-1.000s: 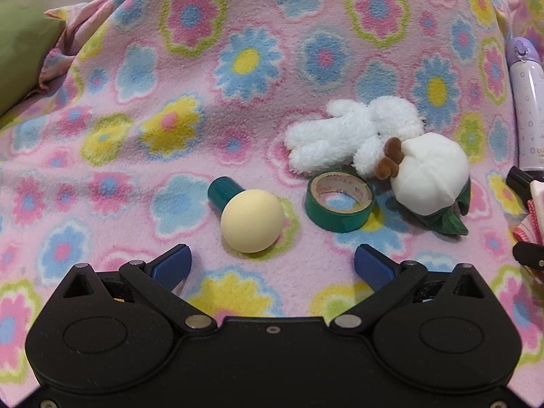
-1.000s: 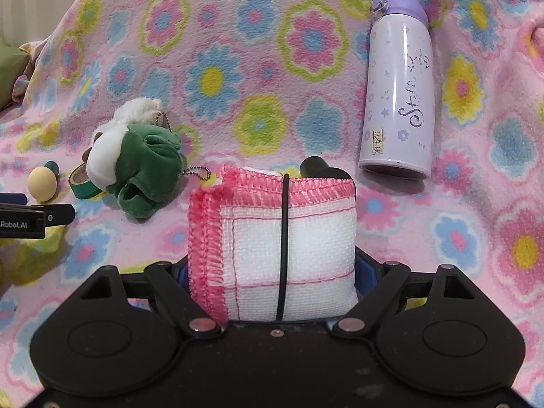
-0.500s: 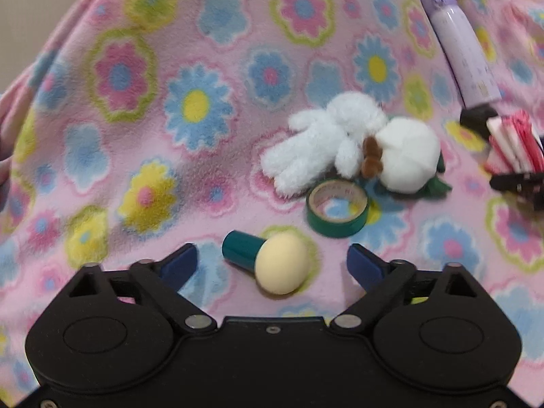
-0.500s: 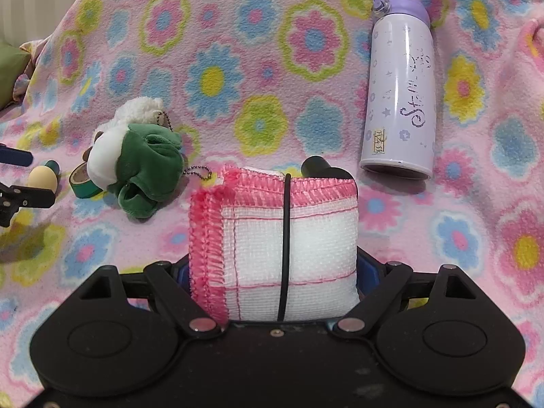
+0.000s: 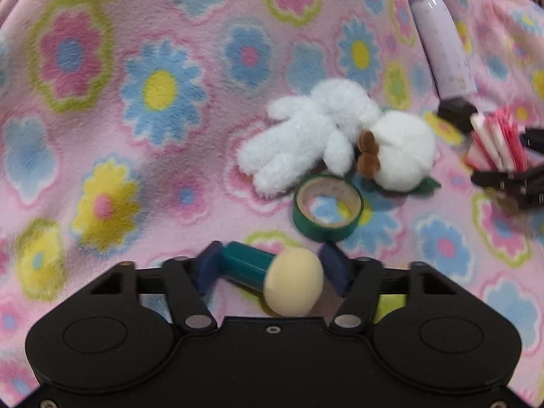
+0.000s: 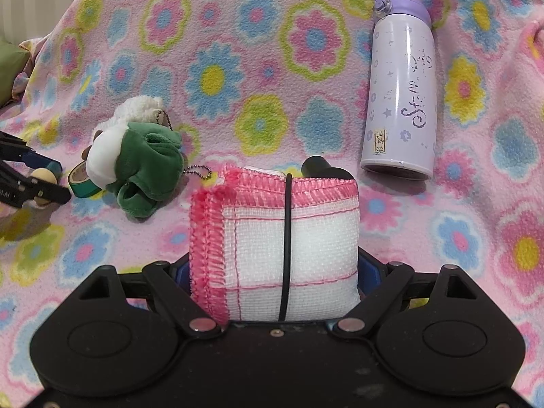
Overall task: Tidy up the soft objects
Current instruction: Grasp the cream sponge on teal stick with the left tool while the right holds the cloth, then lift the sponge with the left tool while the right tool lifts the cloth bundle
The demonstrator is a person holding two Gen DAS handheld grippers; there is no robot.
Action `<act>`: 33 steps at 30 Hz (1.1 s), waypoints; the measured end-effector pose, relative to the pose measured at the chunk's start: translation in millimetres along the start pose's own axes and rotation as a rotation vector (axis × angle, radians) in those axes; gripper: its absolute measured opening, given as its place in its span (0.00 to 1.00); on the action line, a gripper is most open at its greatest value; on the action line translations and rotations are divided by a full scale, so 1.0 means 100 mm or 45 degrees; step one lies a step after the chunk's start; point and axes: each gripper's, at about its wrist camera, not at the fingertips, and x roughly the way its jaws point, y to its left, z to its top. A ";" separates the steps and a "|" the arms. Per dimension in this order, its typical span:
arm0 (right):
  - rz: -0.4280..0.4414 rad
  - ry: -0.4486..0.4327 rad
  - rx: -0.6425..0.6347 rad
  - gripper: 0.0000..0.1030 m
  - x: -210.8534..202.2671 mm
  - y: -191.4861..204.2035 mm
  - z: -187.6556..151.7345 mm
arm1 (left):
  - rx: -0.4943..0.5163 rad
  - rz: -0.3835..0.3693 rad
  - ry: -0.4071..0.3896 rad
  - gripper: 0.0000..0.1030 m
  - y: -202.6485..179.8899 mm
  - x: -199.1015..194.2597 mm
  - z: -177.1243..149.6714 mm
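The left gripper [image 5: 268,268] has closed on the teal-handled cream foam puff [image 5: 272,277]; the right gripper [image 6: 273,265] grips the pink-edged folded white cloth [image 6: 275,241]; the white plush toys [image 5: 336,136], farther off, remain unsorted.

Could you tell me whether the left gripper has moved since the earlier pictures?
Yes. In the right wrist view the left gripper has come in toward the green tape roll, and its jaws have just been closing around the cream-headed puff.

The left gripper [image 5: 275,268] has just been closing its jaws, while the right gripper [image 6: 272,268] stands wide.
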 end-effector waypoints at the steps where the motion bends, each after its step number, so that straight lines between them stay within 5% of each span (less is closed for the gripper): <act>1: 0.000 0.001 0.000 0.86 0.00 0.00 0.00 | -0.036 -0.007 -0.009 0.54 0.02 0.00 -0.03; 5: 0.000 0.001 0.000 0.86 0.00 0.00 0.00 | -0.190 -0.014 -0.046 0.54 0.01 -0.11 -0.11; 16: 0.001 0.003 0.002 0.86 0.00 0.00 0.00 | -0.441 0.167 0.000 0.54 -0.65 -0.52 -0.22; 28: 0.004 0.001 0.016 0.86 0.00 0.00 0.00 | -0.579 0.266 -0.022 0.54 -1.33 -1.13 -0.29; 33: 0.003 0.000 0.024 0.86 -0.02 -0.01 -0.01 | -0.703 0.196 -0.015 0.54 -1.51 -1.23 -0.48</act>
